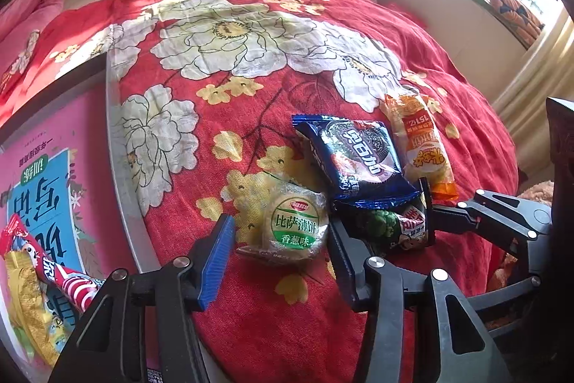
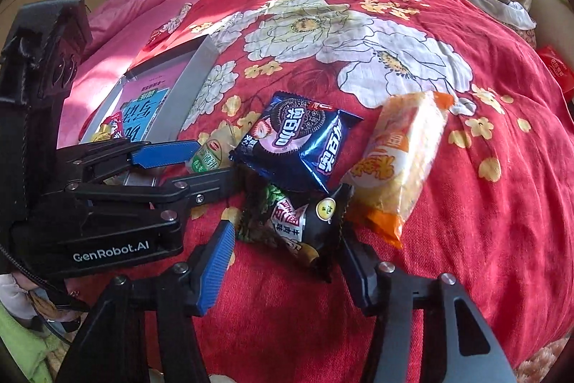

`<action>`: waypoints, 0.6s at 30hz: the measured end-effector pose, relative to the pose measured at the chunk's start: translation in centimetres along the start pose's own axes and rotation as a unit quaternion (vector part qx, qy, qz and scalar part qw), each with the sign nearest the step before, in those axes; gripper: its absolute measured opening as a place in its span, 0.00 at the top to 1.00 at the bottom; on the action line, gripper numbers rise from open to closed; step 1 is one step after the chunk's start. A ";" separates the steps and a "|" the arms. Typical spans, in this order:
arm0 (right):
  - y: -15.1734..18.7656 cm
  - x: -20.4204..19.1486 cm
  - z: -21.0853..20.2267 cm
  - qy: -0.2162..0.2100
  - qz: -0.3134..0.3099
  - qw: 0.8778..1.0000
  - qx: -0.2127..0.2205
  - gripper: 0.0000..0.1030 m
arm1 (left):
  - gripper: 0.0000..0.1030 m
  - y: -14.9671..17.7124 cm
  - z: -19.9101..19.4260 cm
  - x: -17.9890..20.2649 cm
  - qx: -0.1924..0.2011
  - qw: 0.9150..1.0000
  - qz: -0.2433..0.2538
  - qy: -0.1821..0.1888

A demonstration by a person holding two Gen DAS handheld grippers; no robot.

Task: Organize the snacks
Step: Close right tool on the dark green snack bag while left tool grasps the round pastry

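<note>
In the left wrist view, the left gripper (image 1: 281, 232) points down at the red flowered bedspread (image 1: 358, 329), and the round cracker pack (image 1: 292, 227) with the green label lies directly between its two fingers, a little toward the right finger. The jaws stand apart; a strip of cloth shows between the blue left pad and the pack, so I judge that it is not yet clamped. The pack is nearly round, so its direction matters little. To the far left lies the tray (image 1: 111, 139), which already holds some snacks. At the right, the right gripper (image 1: 428, 203) reaches the dark snack bag (image 1: 401, 225). In the right wrist view, the right gripper (image 2: 287, 236) has the dark snack bag (image 2: 305, 221) between its fingers, with the long axis running from far left to near right, diagonally across the gap. The jaws are apart, and I cannot tell if the right pad touches the bag. Just beyond lie the blue cookie pack (image 2: 297, 146) and the orange pack (image 2: 398, 164). The left gripper (image 2: 211, 157) is at the left, around the cracker pack (image 2: 206, 157).
</note>
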State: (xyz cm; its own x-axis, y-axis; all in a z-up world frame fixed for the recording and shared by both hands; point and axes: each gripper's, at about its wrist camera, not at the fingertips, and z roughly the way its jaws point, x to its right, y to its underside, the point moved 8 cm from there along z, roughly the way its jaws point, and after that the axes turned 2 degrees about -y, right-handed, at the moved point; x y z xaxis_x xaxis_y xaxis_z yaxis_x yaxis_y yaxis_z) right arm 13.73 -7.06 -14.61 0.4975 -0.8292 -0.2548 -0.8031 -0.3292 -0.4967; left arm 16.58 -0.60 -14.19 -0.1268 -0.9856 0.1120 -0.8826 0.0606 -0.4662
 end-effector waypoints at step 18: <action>-0.7 -1.3 -0.4 -0.029 -0.018 0.999 0.019 0.68 | 0.60 0.3 -2.7 -0.5 0.026 0.998 -0.043 0.045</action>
State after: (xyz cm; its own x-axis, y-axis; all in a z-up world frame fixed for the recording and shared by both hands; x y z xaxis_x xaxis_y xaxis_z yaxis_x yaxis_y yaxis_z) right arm 13.50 -5.92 -13.63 0.5456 -0.7890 -0.2825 -0.7710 -0.3404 -0.5382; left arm 15.17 0.35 -12.00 -0.0944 -0.9686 0.2301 -0.8677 -0.0333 -0.4960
